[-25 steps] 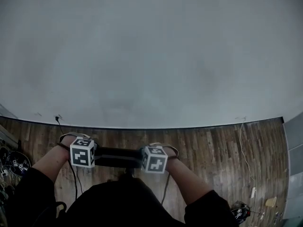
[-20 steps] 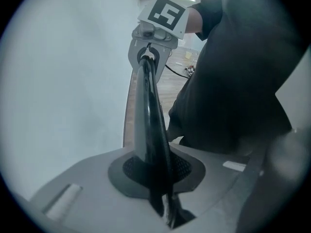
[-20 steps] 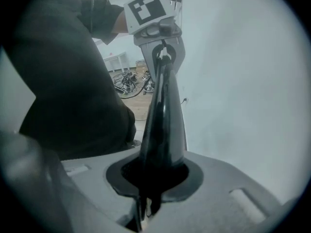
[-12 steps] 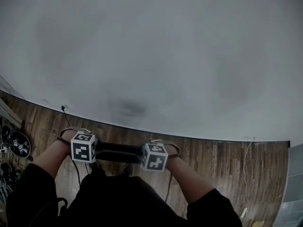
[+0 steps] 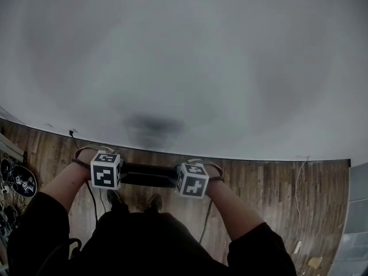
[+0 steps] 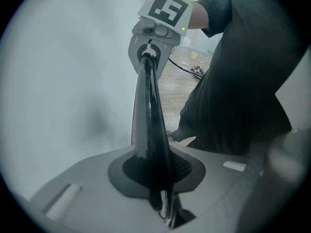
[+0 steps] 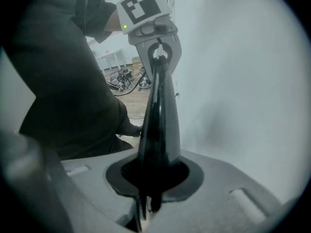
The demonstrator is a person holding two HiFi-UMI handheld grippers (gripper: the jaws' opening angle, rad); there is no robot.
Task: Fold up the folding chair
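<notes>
The folding chair's black top edge (image 5: 148, 176) runs level between my two grippers, close in front of my body. My left gripper (image 5: 117, 177) is shut on its left end, and my right gripper (image 5: 180, 183) on its right end. In the left gripper view the glossy black edge (image 6: 148, 110) passes between the pads of my left gripper (image 6: 163, 200) and runs off to the right gripper's far clamp (image 6: 151, 50). The right gripper view mirrors this: the black edge (image 7: 158, 115) is pinched in my right gripper (image 7: 146, 198). The rest of the chair is hidden below me.
A plain white wall (image 5: 190, 62) rises just ahead, carrying a dark shadow (image 5: 152, 125). It meets a wooden floor (image 5: 264, 194). Cables (image 5: 299, 177) trail along the floor. Wheeled gear (image 5: 17, 183) sits at the far left. My shoes (image 5: 154, 200) show below the bar.
Both grippers, still clamped on the black edge, have travelled together toward the wall. A dark shadow has appeared on the wall above them, and my shoes have come into sight.
</notes>
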